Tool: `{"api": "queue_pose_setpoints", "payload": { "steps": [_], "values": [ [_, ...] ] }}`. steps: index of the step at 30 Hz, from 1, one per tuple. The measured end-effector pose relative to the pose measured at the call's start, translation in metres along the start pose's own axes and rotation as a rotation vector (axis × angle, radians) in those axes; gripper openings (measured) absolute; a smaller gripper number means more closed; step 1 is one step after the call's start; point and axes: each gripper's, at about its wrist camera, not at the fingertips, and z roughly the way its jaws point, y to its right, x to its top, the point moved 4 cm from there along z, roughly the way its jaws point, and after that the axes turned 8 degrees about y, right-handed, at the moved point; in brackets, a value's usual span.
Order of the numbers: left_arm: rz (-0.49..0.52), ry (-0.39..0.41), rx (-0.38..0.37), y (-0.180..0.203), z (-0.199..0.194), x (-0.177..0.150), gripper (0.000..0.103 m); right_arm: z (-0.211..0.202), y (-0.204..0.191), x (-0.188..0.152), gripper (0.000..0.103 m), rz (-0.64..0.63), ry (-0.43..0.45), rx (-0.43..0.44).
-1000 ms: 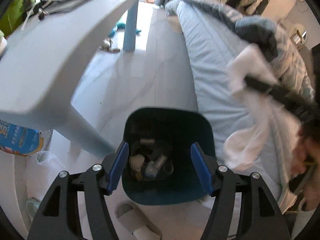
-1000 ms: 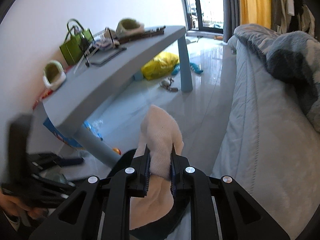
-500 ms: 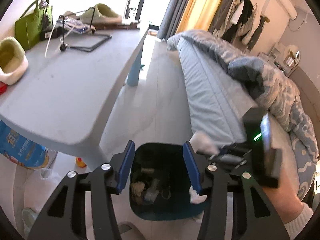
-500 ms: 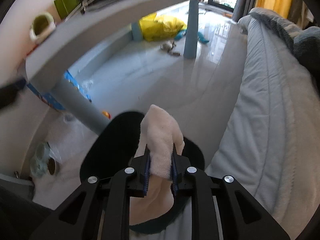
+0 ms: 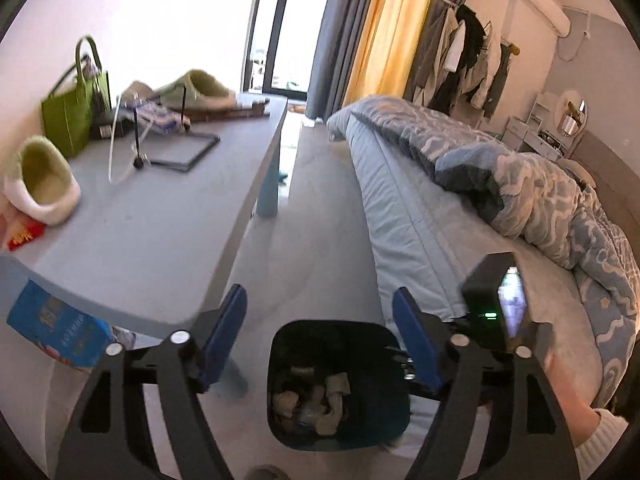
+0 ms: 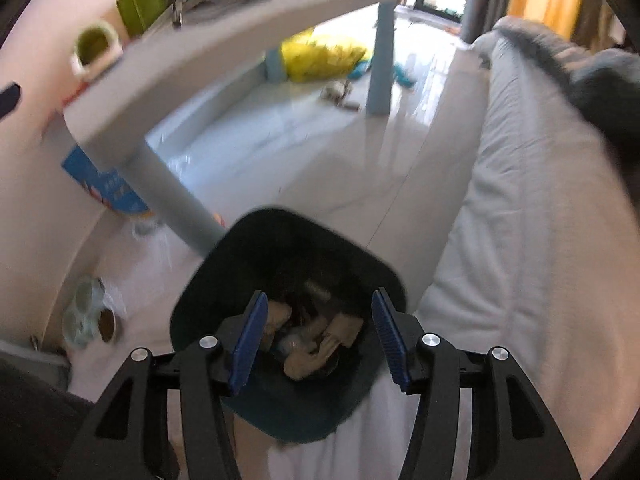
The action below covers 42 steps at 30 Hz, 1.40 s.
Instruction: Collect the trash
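One bin (image 6: 224,280), two green slippers (image 5: 40,178) on table (image 5: 152,240).

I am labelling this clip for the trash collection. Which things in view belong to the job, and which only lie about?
Belong to the job:
- dark bin on the floor
- crumpled trash inside it
- right gripper, open above the bin, just released
- left gripper, open, empty

Only lying about:
- green bag
- fluffy slipper
- grey table
- bed
- yellow bag
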Motion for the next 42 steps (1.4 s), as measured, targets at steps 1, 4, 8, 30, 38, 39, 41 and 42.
{"api": "queue_pose_setpoints", "payload": {
  "steps": [1, 4, 8, 30, 38, 39, 41, 42],
  "values": [
    [0.007, 0.015, 0.01, 0.003, -0.006, 0.001, 0.085, -0.013, 0.002, 0.001, 0.057, 0.007, 0.034, 0.0],
    [0.048, 0.048, 0.038, 0.015, -0.023, -0.004, 0.093, -0.062, 0.011, -0.002, 0.07, 0.036, 0.157, -0.021],
    [0.095, 0.065, 0.055, 0.032, -0.043, -0.013, 0.097, -0.127, 0.028, -0.011, 0.082, 0.062, 0.298, -0.086],
    [0.167, 0.121, 0.056, 0.113, -0.101, -0.063, 0.1, -0.365, 0.143, -0.197, 0.1, 0.349, 0.578, -0.482],
    [0.175, 0.135, 0.061, 0.127, -0.106, -0.073, 0.1, -0.374, 0.142, -0.213, 0.1, 0.335, 0.607, -0.404],
    [0.174, 0.137, 0.064, 0.127, -0.107, -0.073, 0.1, -0.373, 0.14, -0.212, 0.1, 0.323, 0.605, -0.393],
    [0.176, 0.139, 0.068, 0.128, -0.107, -0.074, 0.1, -0.374, 0.137, -0.212, 0.1, 0.31, 0.609, -0.377],
    [0.176, 0.139, 0.062, 0.129, -0.107, -0.074, 0.1, -0.375, 0.136, -0.213, 0.1, 0.307, 0.615, -0.362]
  ]
}}
